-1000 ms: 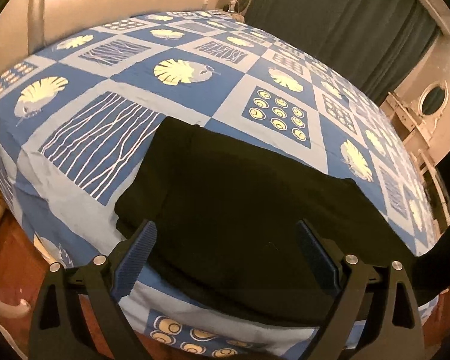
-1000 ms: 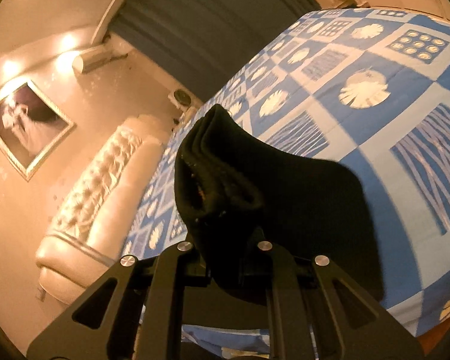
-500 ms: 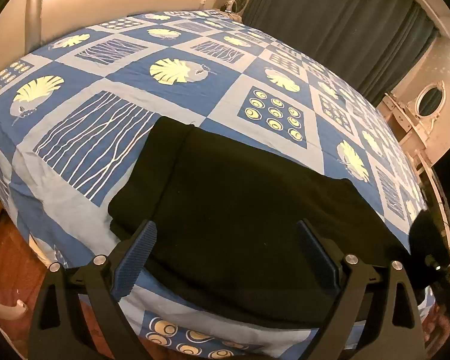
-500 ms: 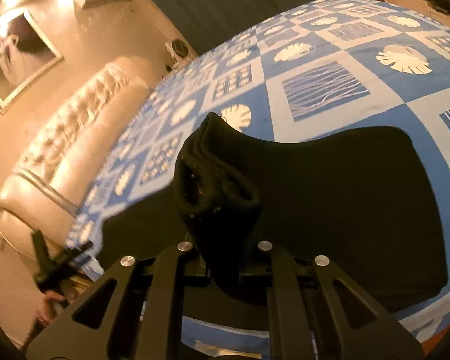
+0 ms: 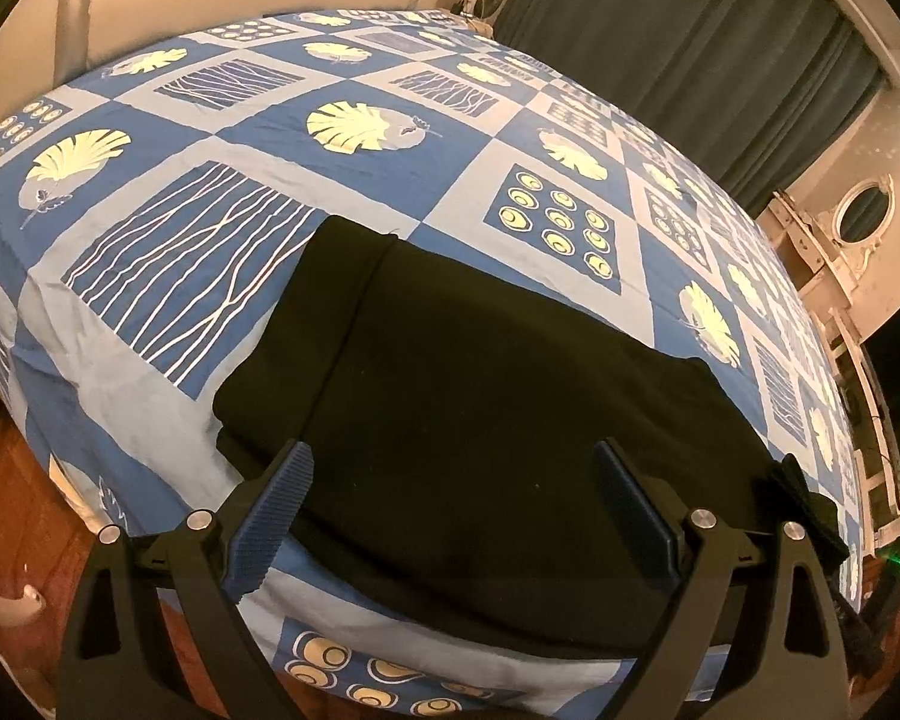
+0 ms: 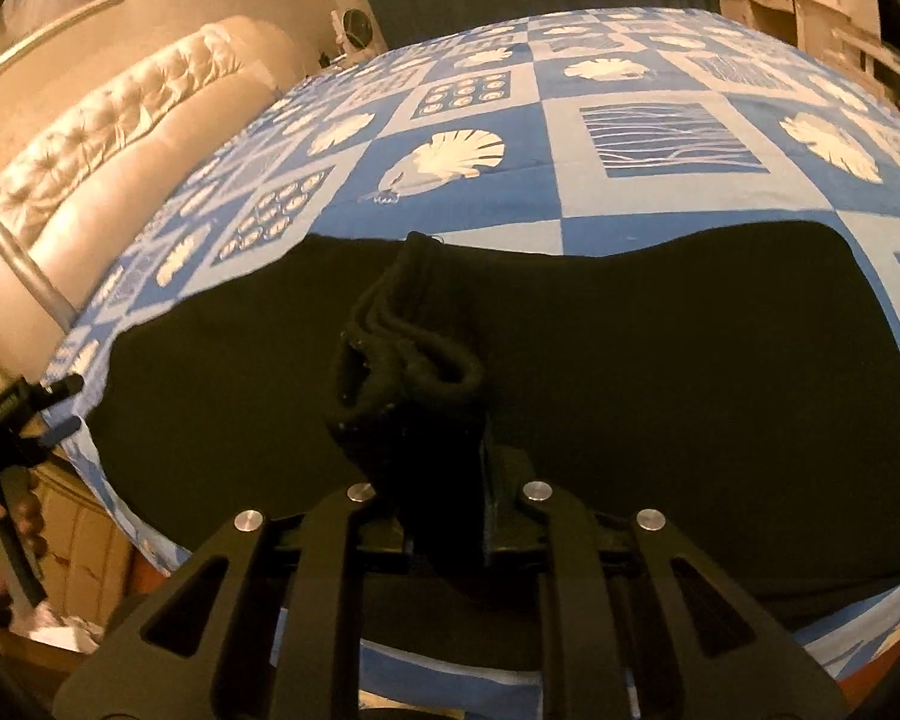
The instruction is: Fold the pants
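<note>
Black pants (image 5: pixel 480 396) lay flat on the bed (image 5: pixel 168 324); right claw (image 6: pixel 444 480) clamped on a bunched end, left claw (image 5: pixel 450 504) gaping, empty; mid-fold, seemingly; next, likely carrying that end across, then releasing

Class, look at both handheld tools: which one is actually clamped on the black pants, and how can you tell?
The right tool: it is shut on a bunched fold of the pants. The left tool hangs open over them, gripping nothing.

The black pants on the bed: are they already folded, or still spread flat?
Partly folded. The pants lie on the bedspread with one layer over another, and the right gripper holds a bunched end above them.
</note>
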Available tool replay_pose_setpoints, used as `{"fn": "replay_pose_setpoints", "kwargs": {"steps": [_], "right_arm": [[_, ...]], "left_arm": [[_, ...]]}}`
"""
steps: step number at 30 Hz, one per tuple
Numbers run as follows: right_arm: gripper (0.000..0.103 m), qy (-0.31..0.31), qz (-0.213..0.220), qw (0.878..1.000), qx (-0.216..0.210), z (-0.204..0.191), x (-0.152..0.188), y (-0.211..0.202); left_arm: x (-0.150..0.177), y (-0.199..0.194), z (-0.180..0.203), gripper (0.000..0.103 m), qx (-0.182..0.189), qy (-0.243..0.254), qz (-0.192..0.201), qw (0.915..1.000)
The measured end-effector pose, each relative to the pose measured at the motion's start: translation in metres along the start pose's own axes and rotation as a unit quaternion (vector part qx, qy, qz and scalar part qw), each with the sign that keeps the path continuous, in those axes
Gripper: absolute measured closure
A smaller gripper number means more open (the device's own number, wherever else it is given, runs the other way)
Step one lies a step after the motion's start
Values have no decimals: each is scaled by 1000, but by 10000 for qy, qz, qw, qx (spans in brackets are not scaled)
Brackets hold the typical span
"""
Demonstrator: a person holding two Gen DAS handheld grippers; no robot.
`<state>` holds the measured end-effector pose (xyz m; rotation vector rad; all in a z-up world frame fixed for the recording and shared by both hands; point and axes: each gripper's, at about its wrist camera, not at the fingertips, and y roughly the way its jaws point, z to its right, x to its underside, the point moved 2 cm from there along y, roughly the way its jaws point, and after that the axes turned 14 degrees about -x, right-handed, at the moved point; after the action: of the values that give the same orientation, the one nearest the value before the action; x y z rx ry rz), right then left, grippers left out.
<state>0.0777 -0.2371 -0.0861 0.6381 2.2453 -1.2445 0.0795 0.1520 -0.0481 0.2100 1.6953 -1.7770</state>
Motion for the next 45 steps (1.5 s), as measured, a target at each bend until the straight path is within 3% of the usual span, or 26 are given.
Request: {"fn": "replay_pose_setpoints", "kwargs": {"steps": [6,10,14,22,27,31,33,35,38,40,42,44,45], "right_arm": [[77,-99,-159,9998,-30,-14,8,15],[55,-70,-129,9996,-222,-21,12,15],[45,-54,-198,9989,-414,-31,15,14],[32,16,-401,9965,-734,-50,29,13],[29,38,-429,9953,-871,-55,31,9],[29,288,-3,9932,-1132,-44,26,-24],[29,617,545,9897,-1175,-21,20,-60],[29,1126,1164,9797,-1185,11,20,-96],[28,2206,2201,9457,-928,83,34,-149],[28,3053,2233,9219,-834,132,51,-156],[28,3725,2164,8925,-1335,164,68,-146],[28,3998,2024,8763,-1770,175,77,-131],[28,4002,1977,8749,-1880,176,78,-126]], "left_arm": [[1,3,-1,11,-7,0,-29,10000],[2,5,-4,11,-2,-32,-58,10000],[3,5,-5,11,7,-62,-103,9999],[3,5,-6,11,20,-81,-129,9999],[3,5,-6,11,38,-88,-135,9999],[3,5,-7,11,22,-81,-142,9999],[3,6,-7,11,30,-117,-152,9998],[2,6,-10,11,30,-174,-175,9997],[2,8,-11,11,32,-212,-191,9996],[3,8,-10,11,39,-222,-206,9995],[3,9,-9,11,40,-207,-220,9995],[5,8,-8,11,33,-143,-215,9997],[5,8,-7,11,17,-104,-207,9997]]}}
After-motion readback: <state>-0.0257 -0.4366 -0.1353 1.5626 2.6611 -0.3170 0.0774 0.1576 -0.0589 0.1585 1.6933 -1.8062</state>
